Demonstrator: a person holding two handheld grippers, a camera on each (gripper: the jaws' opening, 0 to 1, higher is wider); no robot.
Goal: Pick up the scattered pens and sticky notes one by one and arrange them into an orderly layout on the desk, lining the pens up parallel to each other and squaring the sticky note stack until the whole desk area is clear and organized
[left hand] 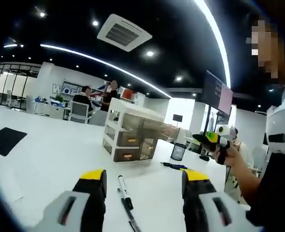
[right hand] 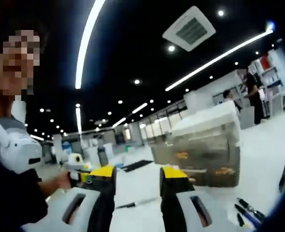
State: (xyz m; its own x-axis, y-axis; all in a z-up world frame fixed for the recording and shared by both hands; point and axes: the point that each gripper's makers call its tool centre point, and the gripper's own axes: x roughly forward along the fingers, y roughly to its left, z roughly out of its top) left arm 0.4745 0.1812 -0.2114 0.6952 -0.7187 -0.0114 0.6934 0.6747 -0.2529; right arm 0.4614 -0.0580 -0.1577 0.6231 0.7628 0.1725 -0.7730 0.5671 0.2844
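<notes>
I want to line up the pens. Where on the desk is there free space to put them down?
The widest bare patch lies on the white desk between the black pad and the drawer unit. It is more crowded in front of the drawers, where one pen lies between the left claw's tips, with more pens beside the mesh cup.

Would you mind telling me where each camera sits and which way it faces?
Left gripper view: rides the left hand-held gripper, low over the white desk, facing the translucent drawer organiser; own jaws show.
Right gripper view: rides the right hand-held gripper, facing that organiser; own jaws show.
Shared: organiser, desk, black pens.
</notes>
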